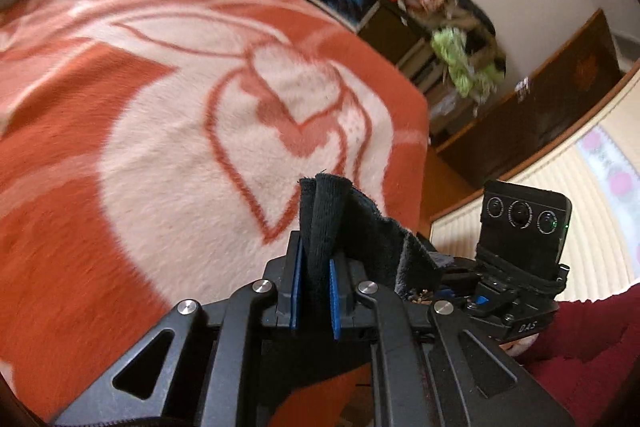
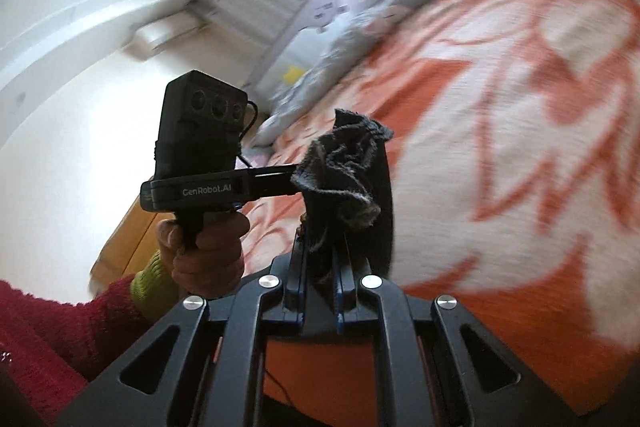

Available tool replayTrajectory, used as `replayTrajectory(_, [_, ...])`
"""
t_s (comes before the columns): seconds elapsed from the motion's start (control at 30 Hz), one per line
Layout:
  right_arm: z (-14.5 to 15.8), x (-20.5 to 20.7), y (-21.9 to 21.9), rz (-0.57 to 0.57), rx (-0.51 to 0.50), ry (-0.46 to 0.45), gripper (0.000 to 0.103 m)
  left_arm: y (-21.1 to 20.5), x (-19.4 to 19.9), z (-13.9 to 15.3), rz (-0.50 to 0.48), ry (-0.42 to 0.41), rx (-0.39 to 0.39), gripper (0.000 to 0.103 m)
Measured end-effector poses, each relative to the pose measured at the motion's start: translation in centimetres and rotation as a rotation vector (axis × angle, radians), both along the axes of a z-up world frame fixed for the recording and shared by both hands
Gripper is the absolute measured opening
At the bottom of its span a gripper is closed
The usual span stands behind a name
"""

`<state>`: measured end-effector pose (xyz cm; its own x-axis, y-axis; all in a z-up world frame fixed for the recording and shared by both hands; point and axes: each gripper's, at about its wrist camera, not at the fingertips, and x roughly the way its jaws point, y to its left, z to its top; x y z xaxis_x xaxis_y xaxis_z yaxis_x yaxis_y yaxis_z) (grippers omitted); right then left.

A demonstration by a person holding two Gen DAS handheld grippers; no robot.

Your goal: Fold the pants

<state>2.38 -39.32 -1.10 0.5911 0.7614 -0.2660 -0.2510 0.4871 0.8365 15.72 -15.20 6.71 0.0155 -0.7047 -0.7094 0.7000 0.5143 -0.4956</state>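
Both grippers hold the dark pants up off the bed, each clamped on a bunch of the fabric, which is probably meant to let the garment hang free so it can be straightened and laid out for folding.

The left gripper (image 1: 314,279) has its blue pads (image 1: 296,281) clenched on a fold of the pants (image 1: 326,215); the cloth stands up between the jaws in a thick doubled ridge and trails off to the right, toward the right gripper (image 2: 322,267). That one is likewise shut on the pants, with a crumpled wad rising above its fingers and a smooth black band of the garment curving down its right side.

In the right wrist view a hand (image 2: 204,247) in a red sleeve with a green cuff grips the handle of the left device, which sits just beside the wad, so the two grip points are close together along the same edge, likely the waistband or a hem.

The pants are black, soft-knit, with a greyish fleecy inner face showing at the crumpled edges. Most of the garment hangs below the jaws, out of sight. The orange-and-white blanket (image 1: 140,147) covering the bed lies bare beneath, ready to serve as the folding surface. How the legs are arranged cannot be told.
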Motion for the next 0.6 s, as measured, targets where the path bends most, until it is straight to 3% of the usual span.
replayTrajectory(0.23, [2.2, 2.3, 6.4, 0.167, -0.009, -0.051, 0.011, 8.7, -1.7, 1.7, 0.163, -0.026, -0.078, 0.010])
replayTrajectory(0.6, [-0.8, 5.5, 13.9, 0.339, -0.029, 0.043, 0.012, 16.7, -2.9, -3.1, 0.344, 0.043, -0.089, 0.010])
